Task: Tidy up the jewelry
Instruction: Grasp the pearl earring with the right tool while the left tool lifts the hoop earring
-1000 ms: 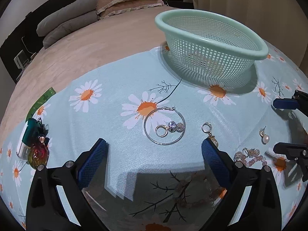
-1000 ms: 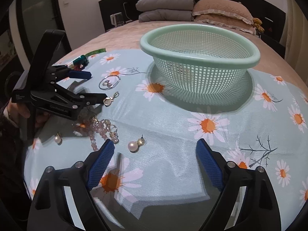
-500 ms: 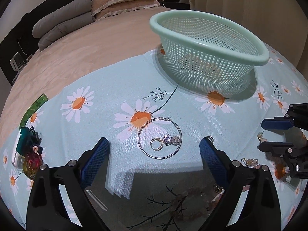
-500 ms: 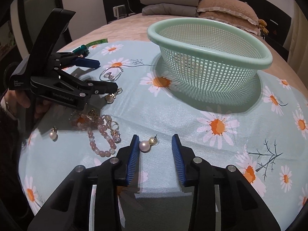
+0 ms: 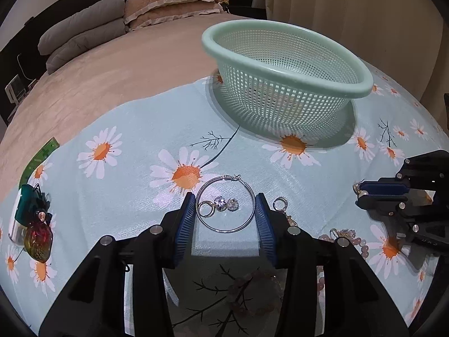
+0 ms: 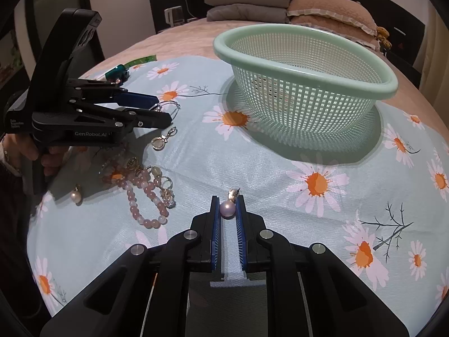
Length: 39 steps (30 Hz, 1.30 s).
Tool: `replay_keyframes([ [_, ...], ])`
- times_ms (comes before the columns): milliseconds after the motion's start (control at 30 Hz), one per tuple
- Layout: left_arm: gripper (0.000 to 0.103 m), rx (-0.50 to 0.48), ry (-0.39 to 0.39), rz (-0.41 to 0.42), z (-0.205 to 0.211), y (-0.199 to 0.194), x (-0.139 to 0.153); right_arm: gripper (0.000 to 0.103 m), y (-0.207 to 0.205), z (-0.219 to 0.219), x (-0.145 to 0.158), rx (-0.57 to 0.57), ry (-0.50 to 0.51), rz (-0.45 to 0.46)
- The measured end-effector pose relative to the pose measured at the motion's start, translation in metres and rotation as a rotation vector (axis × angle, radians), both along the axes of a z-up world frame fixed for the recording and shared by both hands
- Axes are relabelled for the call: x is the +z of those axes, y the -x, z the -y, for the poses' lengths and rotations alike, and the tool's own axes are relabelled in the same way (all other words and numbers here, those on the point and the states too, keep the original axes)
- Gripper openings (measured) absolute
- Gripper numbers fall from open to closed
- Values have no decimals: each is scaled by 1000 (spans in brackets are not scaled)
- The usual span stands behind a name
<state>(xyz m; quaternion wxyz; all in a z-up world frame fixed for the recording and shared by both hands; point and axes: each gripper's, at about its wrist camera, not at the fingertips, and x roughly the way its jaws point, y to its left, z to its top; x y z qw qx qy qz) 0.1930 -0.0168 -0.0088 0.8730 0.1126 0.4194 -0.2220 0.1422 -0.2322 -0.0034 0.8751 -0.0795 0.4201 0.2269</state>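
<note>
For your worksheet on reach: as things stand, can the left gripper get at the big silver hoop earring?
Probably yes: the left gripper is open, its fingers flanking the hoop earring with nothing between.

We are reading "GenRobot.AI" in white on the left gripper (image 6: 157, 109)'s black body; smaller lettering at its rear is staying illegible.

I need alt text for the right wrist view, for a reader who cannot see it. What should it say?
The right tongs are shut on a pale pearl earring lying on the daisy-print light blue cloth. A mint green plastic mesh basket stands beyond, and to the left the left tongs bracket a silver hoop earring near a pink bead bracelet.
</note>
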Motion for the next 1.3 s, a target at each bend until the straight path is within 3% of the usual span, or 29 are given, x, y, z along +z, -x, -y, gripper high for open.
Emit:
replay_keyframes([
  [633,45,104,-106,8,-34,2,14,11,1,27,15,-39,-15,7],
  [1033,45,115,-145,82,-43,6,63,11,-2,51,56,-70,-59,85],
  [1300,45,80,-147,126,-23,-3,103,11,-12,64,88,-88,-78,156],
])
